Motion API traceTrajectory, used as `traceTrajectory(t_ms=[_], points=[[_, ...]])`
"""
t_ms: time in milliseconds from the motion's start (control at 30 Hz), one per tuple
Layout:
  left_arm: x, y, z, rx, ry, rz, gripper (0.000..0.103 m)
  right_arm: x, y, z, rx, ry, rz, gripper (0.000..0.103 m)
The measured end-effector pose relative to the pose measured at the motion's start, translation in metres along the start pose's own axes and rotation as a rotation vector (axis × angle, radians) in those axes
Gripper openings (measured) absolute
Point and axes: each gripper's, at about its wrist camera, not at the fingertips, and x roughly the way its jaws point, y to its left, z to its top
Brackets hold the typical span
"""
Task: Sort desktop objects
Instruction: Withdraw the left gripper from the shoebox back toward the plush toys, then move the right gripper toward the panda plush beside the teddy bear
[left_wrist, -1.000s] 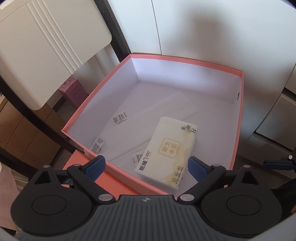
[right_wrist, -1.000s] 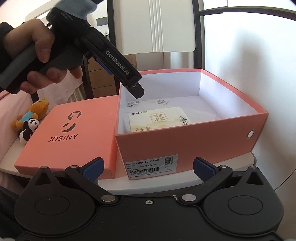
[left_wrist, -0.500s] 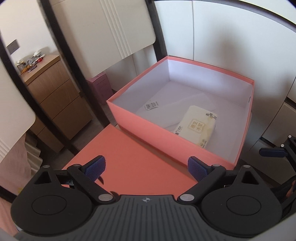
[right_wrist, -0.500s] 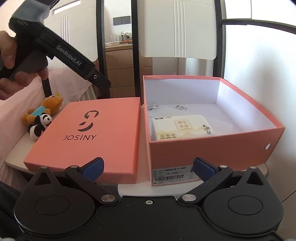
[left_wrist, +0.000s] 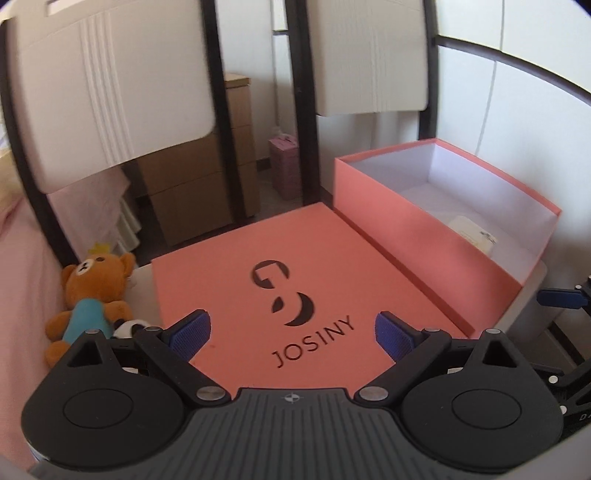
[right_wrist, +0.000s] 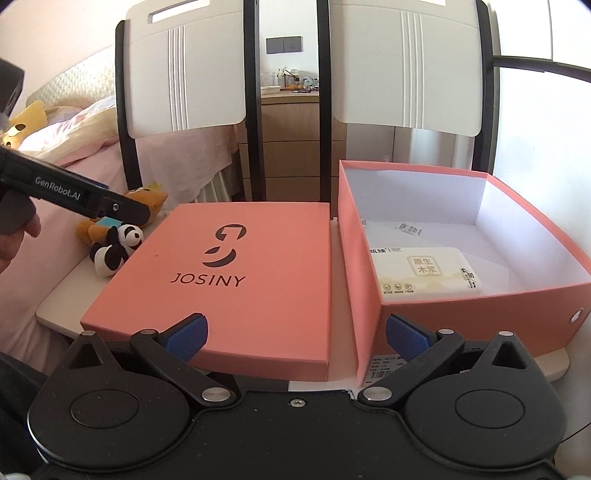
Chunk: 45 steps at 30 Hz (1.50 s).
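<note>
One item was already sorted: the tissue pack (right_wrist: 424, 271) lay inside the open box (right_wrist: 480, 314), which stood at the right of the surface (right_wrist: 59, 306), with a few small white packets (right_wrist: 408, 228) on the paper lining at the far side. The lid (right_wrist: 236, 280) lay flat just left of the box, logo up. Left to do, by my reckoning, were the two soft toys at the far left edge of the surface: a bear (left_wrist: 92, 291) and a panda (right_wrist: 114, 249), lying against each other beside the lid. The panda was mostly hidden in the left view, so I could not say exactly how it lay.

The left tongs (left_wrist: 291, 328) hung tilted downward over the near part of the lid, spread wide with nothing between them, and aimed more at the lid than at the toys. From the right side, the person's hand (right_wrist: 14, 236) held them low at the far left, their tip just above the toys. The right tongs (right_wrist: 295, 334) waited at the near edge, between lid and box, also spread and empty.
</note>
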Motion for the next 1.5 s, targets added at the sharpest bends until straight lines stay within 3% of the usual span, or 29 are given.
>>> traceTrajectory(t_ms=[133, 333, 533, 667, 767, 833, 900, 1067, 1500], points=[[-0.017, 0.016, -0.024, -0.135, -0.046, 0.018, 0.097, 0.000, 0.012, 0.001, -0.020, -0.026, 0.009, 0.103], [-0.038, 0.026, -0.059, -0.132, -0.101, 0.195, 0.098, -0.001, 0.033, 0.004, -0.048, -0.093, 0.029, 0.103], [-0.058, 0.034, -0.096, -0.248, -0.169, 0.233, 0.100, 0.009, 0.045, 0.007, 0.006, -0.126, 0.093, 0.103], [-0.062, 0.038, -0.121, -0.312, -0.189, 0.243, 0.101, 0.021, 0.062, 0.005, -0.007, -0.112, 0.061, 0.103], [-0.069, 0.045, -0.127, -0.327, -0.226, 0.235, 0.102, 0.026, 0.072, 0.004, -0.014, -0.128, 0.057, 0.103], [-0.073, 0.044, -0.132, -0.302, -0.284, 0.277, 0.103, 0.027, 0.076, 0.003, -0.007, -0.141, 0.069, 0.103], [-0.072, 0.041, -0.131, -0.282, -0.294, 0.322, 0.103, 0.029, 0.080, 0.003, 0.004, -0.151, 0.074, 0.103], [-0.070, 0.045, -0.131, -0.312, -0.280, 0.241, 0.103, 0.033, 0.085, 0.006, 0.050, -0.176, 0.092, 0.103], [-0.068, 0.039, -0.133, -0.310, -0.282, 0.224, 0.103, 0.033, 0.080, 0.004, 0.114, -0.175, 0.174, 0.103]])
